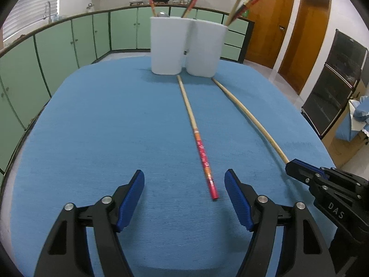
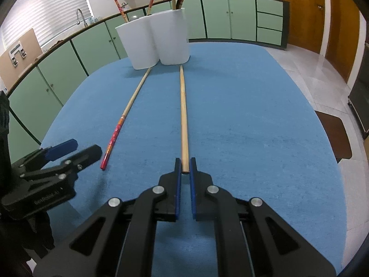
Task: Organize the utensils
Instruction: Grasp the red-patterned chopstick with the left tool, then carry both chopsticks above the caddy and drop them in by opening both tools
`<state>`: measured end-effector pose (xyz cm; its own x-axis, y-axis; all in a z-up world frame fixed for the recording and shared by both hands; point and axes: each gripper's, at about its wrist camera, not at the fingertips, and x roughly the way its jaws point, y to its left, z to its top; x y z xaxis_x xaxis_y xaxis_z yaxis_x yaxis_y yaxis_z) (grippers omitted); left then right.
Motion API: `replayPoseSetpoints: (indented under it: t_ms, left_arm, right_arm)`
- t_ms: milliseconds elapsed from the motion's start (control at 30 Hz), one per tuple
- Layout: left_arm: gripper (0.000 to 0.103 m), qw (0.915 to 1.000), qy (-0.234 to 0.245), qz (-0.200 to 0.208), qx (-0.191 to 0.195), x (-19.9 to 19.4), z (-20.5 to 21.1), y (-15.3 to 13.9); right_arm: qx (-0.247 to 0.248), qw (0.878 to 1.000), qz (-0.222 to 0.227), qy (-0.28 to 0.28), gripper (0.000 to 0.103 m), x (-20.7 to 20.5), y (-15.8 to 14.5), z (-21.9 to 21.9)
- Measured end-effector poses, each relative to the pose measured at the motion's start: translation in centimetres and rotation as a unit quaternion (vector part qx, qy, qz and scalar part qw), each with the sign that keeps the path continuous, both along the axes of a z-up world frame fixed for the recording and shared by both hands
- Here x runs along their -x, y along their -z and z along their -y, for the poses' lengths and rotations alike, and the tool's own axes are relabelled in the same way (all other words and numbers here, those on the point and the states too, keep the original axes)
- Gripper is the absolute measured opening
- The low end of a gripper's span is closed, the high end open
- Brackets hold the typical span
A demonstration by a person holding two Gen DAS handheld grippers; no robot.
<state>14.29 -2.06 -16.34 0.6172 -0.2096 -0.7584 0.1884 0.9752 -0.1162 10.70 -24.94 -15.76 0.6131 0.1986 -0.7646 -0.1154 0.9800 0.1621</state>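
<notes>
Two chopsticks lie on the blue table (image 1: 92,127), pointing at a white twin-cup holder (image 1: 186,46) at the far edge; the holder (image 2: 156,39) has several chopsticks standing in it. The red-ended chopstick (image 1: 198,136) lies with its red end between the fingers of my open, empty left gripper (image 1: 184,180), not touched. The plain wooden chopstick (image 2: 183,120) has its near end between the blue pads of my right gripper (image 2: 183,165), which is shut on it. The red-ended chopstick (image 2: 120,124) lies to its left. The left gripper (image 2: 62,154) shows there too.
Green cabinets (image 1: 57,46) with a counter and sink curve behind the table. Wooden doors (image 1: 306,34) and a dark shelf unit (image 1: 334,87) stand to the right. The tiled floor (image 2: 311,69) lies past the table's right edge.
</notes>
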Motion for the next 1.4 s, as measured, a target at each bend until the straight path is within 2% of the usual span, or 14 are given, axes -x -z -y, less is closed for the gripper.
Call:
replayPoseSetpoints:
  t_ms: [67, 233, 433, 633, 700, 900, 1167, 1400]
  left_arm:
    - [0.070, 1.0000, -0.001, -0.002, -0.003, -0.1, 0.4, 0.3]
    - [0.060, 0.9998, 0.000, -0.008, -0.017, -0.3, 1.2, 0.8]
    - [0.046, 0.9999, -0.008, -0.006, -0.014, -0.1, 1.3, 0.7]
    - [0.020, 0.9998, -0.016, -0.007, -0.011, -0.3, 1.2, 0.8]
    - [0.007, 0.9997, -0.020, -0.008, -0.014, -0.3, 1.2, 0.9]
    - [0.006, 0.9994, -0.024, -0.006, -0.025, -0.2, 1.5, 1.0]
    - [0.006, 0.9996, -0.027, 0.000, -0.012, 0.3, 1.0, 0.4]
    - [0.006, 0.9991, -0.025, 0.033, -0.011, 1.3, 0.4, -2.2]
  right_arm:
    - [-0.002, 1.000, 0.001, -0.001, 0.006, 0.0, 0.0, 0.1]
    - [-0.005, 1.000, -0.003, -0.003, 0.006, 0.0, 0.3, 0.4]
    - [-0.008, 1.000, -0.009, -0.006, 0.006, -0.3, 0.9, 0.2]
    - [-0.017, 1.000, -0.010, -0.008, 0.007, -0.7, 1.2, 0.4]
    - [-0.017, 1.000, -0.009, -0.009, 0.007, -0.7, 1.2, 0.5]
    - [-0.008, 1.000, -0.006, -0.009, 0.006, -0.6, 1.2, 0.3]
    - [-0.001, 1.000, 0.012, -0.009, 0.006, 0.0, 0.5, 0.1]
    - [0.013, 0.999, 0.048, -0.017, 0.006, 0.9, -2.1, -0.1]
